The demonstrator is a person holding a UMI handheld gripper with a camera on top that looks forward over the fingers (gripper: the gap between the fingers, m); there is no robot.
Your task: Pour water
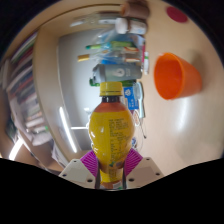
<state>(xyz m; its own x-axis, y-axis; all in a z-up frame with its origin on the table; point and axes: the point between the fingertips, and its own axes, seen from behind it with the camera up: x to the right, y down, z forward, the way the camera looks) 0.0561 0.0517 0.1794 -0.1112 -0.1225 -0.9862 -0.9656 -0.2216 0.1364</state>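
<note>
Bottle (112, 126) of yellow liquid held upright between jaws, both pink pads (92, 163) pressed against lower body. Jaws of gripper (110, 168) closed on it, orange cap pointing ahead. Likely stiff plastic, fairly heavy when near full, smooth and slip-prone; low-body hold looks sound. Orange cup (177, 76) beyond jaws, off right, mouth facing camera.
</note>
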